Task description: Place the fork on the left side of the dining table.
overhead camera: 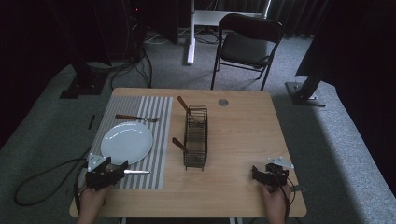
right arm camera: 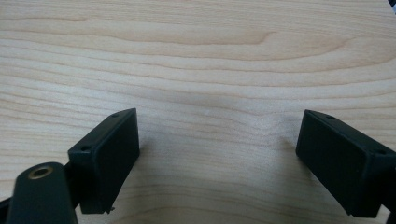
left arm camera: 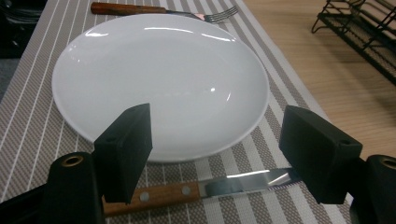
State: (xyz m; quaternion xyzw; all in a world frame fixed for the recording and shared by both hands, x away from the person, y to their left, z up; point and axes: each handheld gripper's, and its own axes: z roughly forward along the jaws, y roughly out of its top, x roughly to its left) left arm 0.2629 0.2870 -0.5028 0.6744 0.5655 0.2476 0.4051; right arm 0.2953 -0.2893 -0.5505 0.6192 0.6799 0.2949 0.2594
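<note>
A white plate [overhead camera: 127, 142] [left arm camera: 159, 79] lies on a grey striped placemat [overhead camera: 159, 112] [left arm camera: 28, 140]. A fork [overhead camera: 137, 118] [left arm camera: 154, 9] with a wooden handle rests beyond the plate. On the near side lies a wooden-handled knife [overhead camera: 136, 172] [left arm camera: 187, 190], its blade pointing right. My left gripper [overhead camera: 119, 169] [left arm camera: 217, 140] hovers open just over the knife; its jaws stand wide at either end of it and do not press on it. My right gripper [overhead camera: 261, 173] [right arm camera: 217, 140] is open over bare wood at the table's near right, with nothing between its pads.
A black wire rack [overhead camera: 196, 137] [left arm camera: 364, 28] stands mid-table with two wooden-handled utensils [overhead camera: 183, 103] poking out. A small grey disc [overhead camera: 222, 101] lies near the far edge. A folding chair [overhead camera: 247, 42] stands beyond the wooden table [overhead camera: 243, 135].
</note>
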